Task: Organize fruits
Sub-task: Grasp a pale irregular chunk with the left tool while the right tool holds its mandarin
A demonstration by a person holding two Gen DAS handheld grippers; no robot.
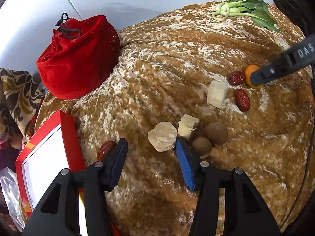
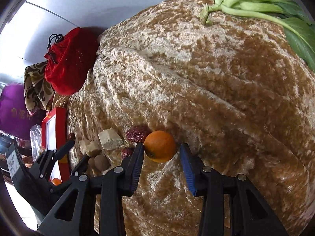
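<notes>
While your right gripper (image 2: 161,155) is hanging low over the brown velvet cloth (image 2: 216,98), its jaws are standing wide apart around the orange (image 2: 160,146); the left pad is touching or nearly touching the fruit, the blue pad on the other side is sitting clear of it, so you are gripping nothing yet. Just beside that left pad a wrinkled red date (image 2: 137,133) is crowding the orange, and a second date (image 2: 127,152) is lying behind the finger. Your left gripper (image 1: 150,147) is also gaping open and empty, with a pale angular chunk (image 1: 162,136) lying just ahead between its fingertips. A second pale chunk (image 1: 188,126) and two round brown fruits (image 1: 210,137) are pressing close against its blue finger, and another date (image 1: 106,149) is resting by the opposite finger. Farther left a red-rimmed box (image 1: 67,129) is sitting at the cloth's edge, with a red drawstring pouch (image 1: 78,59) behind it. Leafy greens (image 1: 246,7) are lying far across the cloth, well apart from everything else.
</notes>
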